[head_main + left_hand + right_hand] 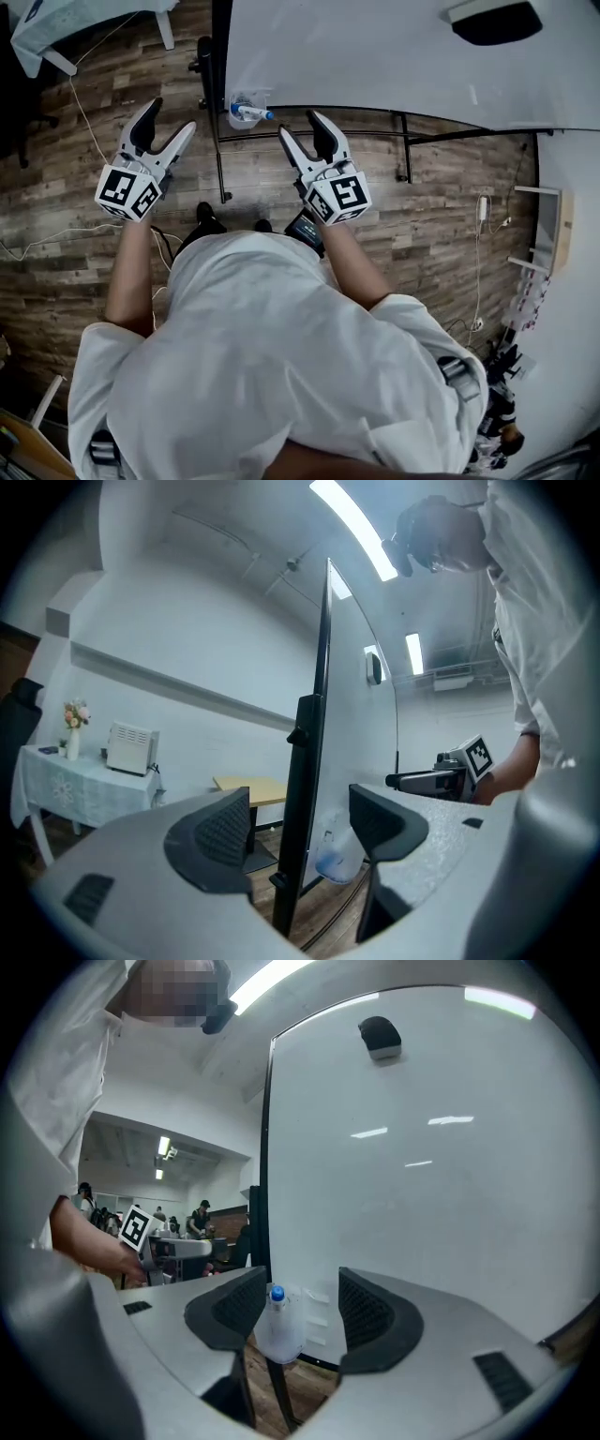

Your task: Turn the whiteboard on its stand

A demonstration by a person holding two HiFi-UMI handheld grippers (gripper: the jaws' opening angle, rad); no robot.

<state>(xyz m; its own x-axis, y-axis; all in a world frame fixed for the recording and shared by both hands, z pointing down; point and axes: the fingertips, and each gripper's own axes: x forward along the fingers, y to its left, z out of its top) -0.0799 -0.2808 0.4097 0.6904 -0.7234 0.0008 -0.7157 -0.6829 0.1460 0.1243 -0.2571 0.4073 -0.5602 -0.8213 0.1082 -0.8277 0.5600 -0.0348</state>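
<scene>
Head view: left gripper (171,117) and right gripper (302,127) are hovering spread, empty, near the whiteboard's (375,56) left edge; a clumsy push is risking dislodging its marker cup (246,111).

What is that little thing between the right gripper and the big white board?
A small clear plastic holder with a blue-capped marker in it, fixed at the white whiteboard edge. The right gripper view shows it ahead of the right gripper, jaws open.

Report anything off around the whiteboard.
Nothing stands out. The whiteboard stands upright, the eraser sticks near its top, and the marker cup hangs at its lower corner, nothing spilled.
</scene>
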